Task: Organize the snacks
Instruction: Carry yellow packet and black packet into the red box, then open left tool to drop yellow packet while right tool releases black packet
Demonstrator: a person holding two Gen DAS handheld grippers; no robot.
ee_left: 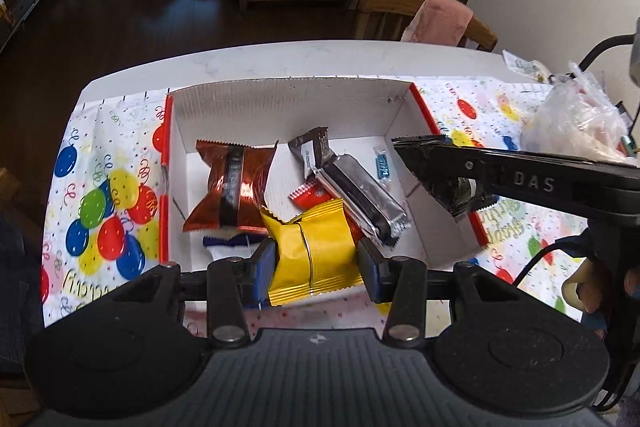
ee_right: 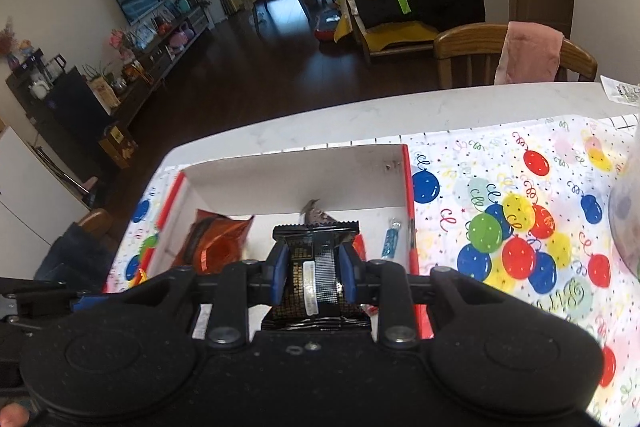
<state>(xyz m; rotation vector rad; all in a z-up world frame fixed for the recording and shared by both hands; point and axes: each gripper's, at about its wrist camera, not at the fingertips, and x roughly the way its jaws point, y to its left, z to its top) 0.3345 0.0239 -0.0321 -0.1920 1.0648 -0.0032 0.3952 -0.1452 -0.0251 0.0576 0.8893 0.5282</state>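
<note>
A red-edged white box point(ee_left: 288, 95) point(ee_right: 288, 167) stands open on the balloon-print cloth. Inside lie a copper-red packet point(ee_left: 232, 183) point(ee_right: 212, 247), a silver-and-black bar point(ee_left: 360, 191), a small red packet point(ee_left: 310, 193) and a small blue sweet point(ee_left: 382, 161) point(ee_right: 390, 239). My left gripper point(ee_left: 316, 259) is shut on a yellow packet point(ee_left: 312, 251) above the box's near edge. Over the box's near right part my right gripper point(ee_right: 313, 275) is shut on a black packet point(ee_right: 314, 275) point(ee_left: 440, 171); in the left wrist view its arm reaches in from the right.
A crumpled clear plastic bag point(ee_left: 576, 123) lies on the cloth at the right. The cloth point(ee_right: 520, 227) covers a white marble table point(ee_right: 360, 123). A wooden chair point(ee_right: 472, 55) with a pink cloth stands behind the table, dark floor beyond.
</note>
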